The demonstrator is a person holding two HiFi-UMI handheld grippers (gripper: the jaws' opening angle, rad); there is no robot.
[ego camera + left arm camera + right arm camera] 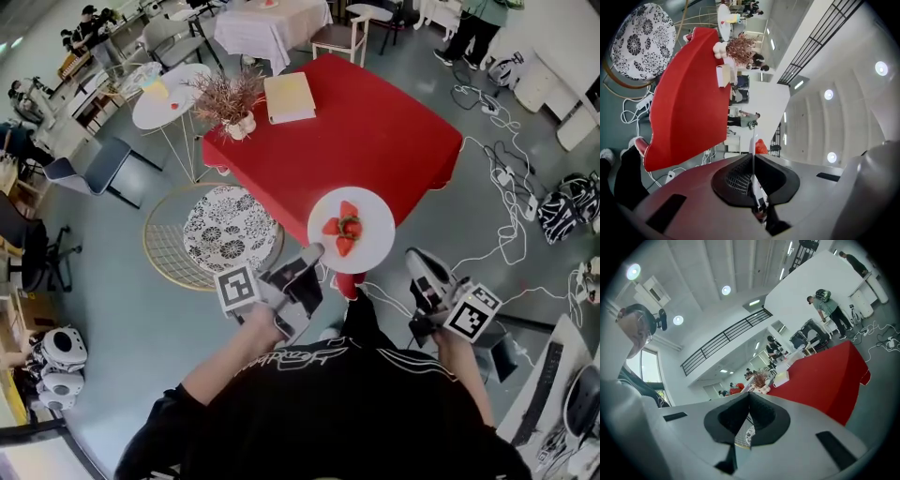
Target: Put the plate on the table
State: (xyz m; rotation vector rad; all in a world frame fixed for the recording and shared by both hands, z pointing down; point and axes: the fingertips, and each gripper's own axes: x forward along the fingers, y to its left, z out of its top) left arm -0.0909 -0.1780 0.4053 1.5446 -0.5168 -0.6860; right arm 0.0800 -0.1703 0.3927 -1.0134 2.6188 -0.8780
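At the red table (375, 141) edge, left hand-held gripper (316, 253) grips the plate (377, 217) rim; right hand-held gripper (414, 257) clenched, empty.

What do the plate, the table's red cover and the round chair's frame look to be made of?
The plate is plain white, smooth and stiff with a thin rim, likely ceramic or melamine; the look leaves that open. The red cover is matte cloth, as its corners hang in soft folds. The chair frame is thin gold-toned wire mesh, probably coated metal.
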